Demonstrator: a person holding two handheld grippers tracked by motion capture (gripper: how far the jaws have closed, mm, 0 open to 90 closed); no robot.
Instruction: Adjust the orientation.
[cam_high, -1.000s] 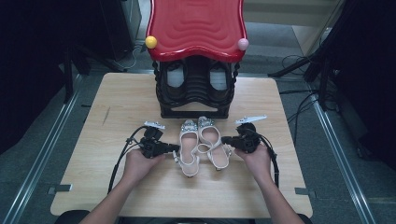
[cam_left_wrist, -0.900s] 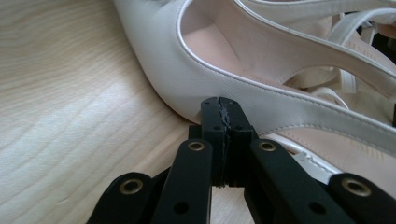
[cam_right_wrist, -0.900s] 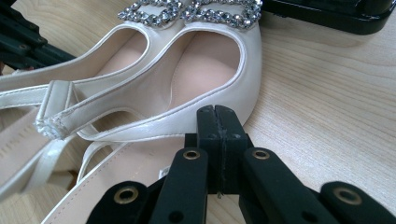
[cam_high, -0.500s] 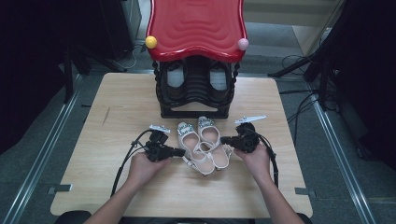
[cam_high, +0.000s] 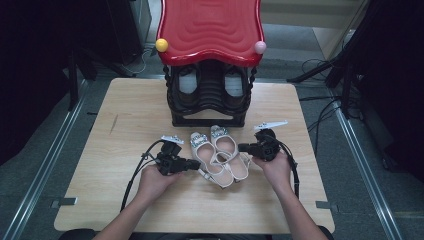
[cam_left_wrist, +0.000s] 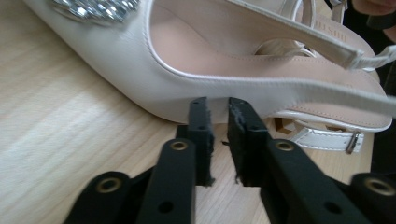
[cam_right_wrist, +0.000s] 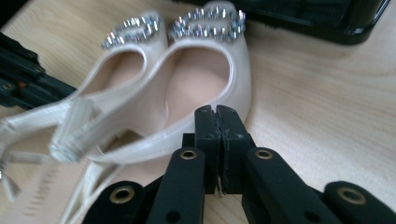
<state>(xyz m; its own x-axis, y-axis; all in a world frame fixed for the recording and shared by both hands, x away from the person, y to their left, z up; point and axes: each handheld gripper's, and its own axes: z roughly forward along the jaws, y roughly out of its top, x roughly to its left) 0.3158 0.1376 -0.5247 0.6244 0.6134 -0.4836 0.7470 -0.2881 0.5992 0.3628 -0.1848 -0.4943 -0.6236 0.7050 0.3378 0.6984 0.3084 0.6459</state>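
Pale wooden table (cam_high: 125, 130) on grey floor, dark room around. Two cream shoes (cam_high: 220, 155) side by side mid-table, before a black rack (cam_high: 210, 95) with red top. Left gripper (cam_left_wrist: 218, 116) just parted, gripping nothing, beside left shoe; right gripper (cam_right_wrist: 216, 116) clenched on right shoe's rim.

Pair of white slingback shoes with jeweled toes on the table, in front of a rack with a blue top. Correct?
Not quite. The rack has a red top, not blue, as the high view shows. The rest holds: the pair of white slingback shoes with jeweled toes lies on the table in front of it.
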